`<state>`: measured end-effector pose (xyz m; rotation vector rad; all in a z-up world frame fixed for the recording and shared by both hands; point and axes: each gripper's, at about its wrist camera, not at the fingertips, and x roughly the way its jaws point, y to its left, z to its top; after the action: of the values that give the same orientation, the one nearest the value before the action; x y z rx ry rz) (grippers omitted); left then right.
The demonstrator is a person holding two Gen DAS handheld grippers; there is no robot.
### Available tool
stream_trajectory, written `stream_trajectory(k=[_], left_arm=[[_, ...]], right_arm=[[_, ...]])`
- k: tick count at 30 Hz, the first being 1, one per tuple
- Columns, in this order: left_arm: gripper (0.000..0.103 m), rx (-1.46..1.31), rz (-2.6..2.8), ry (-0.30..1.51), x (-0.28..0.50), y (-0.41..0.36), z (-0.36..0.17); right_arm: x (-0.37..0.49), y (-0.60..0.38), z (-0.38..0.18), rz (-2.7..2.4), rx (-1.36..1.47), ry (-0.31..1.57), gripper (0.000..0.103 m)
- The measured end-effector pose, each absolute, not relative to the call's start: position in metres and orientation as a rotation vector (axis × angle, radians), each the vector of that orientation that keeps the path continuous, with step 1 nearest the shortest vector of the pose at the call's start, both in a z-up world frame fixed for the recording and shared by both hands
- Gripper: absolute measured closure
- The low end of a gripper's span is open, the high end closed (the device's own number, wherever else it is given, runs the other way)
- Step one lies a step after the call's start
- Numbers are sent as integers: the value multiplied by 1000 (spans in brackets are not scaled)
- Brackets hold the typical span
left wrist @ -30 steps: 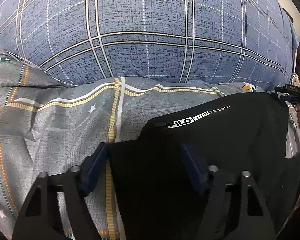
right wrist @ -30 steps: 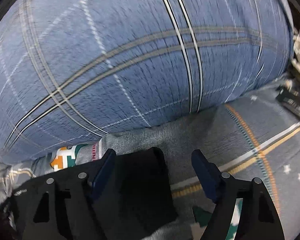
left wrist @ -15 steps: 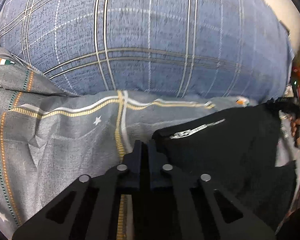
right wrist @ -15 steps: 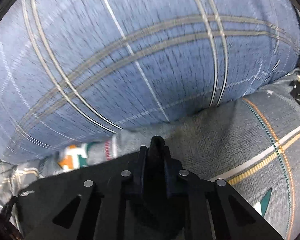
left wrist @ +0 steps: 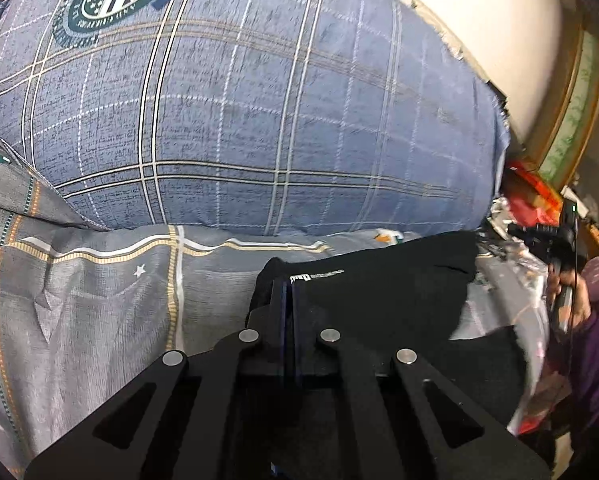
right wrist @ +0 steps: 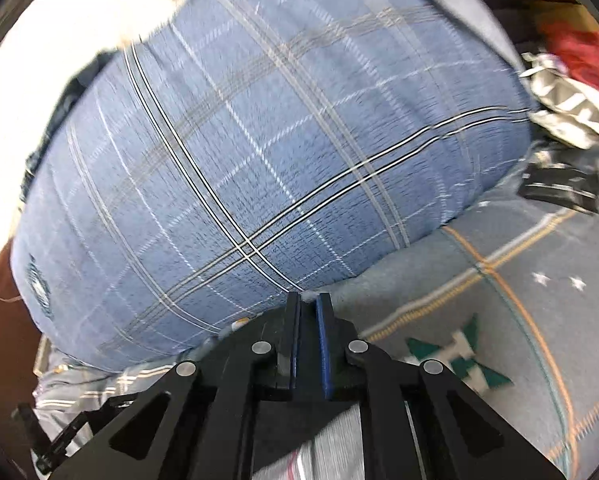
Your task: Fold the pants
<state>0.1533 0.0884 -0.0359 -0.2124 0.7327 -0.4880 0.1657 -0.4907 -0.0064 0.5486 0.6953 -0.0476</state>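
Note:
Black pants [left wrist: 379,300] with a small white label lie across a grey patterned bedsheet [left wrist: 99,300]. My left gripper [left wrist: 287,292] is shut on their near left edge beside the label, and that edge is lifted off the sheet. At the far right of the left wrist view a hand [left wrist: 567,292] holds my right gripper [left wrist: 517,232] by the pants' raised right corner. In the right wrist view the right gripper [right wrist: 308,304] has its jaws closing to a thin slit. Black pants cloth [right wrist: 251,326] is pinched between the blue pads and bunches beside the fingers.
A big blue plaid pillow [left wrist: 259,120] [right wrist: 259,160] bulges right behind the pants. Grey sheet [right wrist: 499,320] stretches to the right. Red and silver clutter [left wrist: 531,188] and a black flat item [right wrist: 559,188] sit past the pillow's right end, under a white wall [left wrist: 479,40].
Both grippers went from wide open over the pants to shut on the cloth. Both have risen and tipped up, so more of the pillow and wall shows, and the pants' edge lifted.

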Motion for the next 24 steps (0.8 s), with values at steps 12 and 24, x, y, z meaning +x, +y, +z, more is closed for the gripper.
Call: stream_trajectory(k=[12, 24], left_arm=[[103, -224, -588, 697, 94, 85, -21], [103, -183, -598, 694, 103, 75, -13]], right_arm=[[90, -500, -14, -56, 570, 766, 90], [223, -474, -48, -88, 468, 910, 51]])
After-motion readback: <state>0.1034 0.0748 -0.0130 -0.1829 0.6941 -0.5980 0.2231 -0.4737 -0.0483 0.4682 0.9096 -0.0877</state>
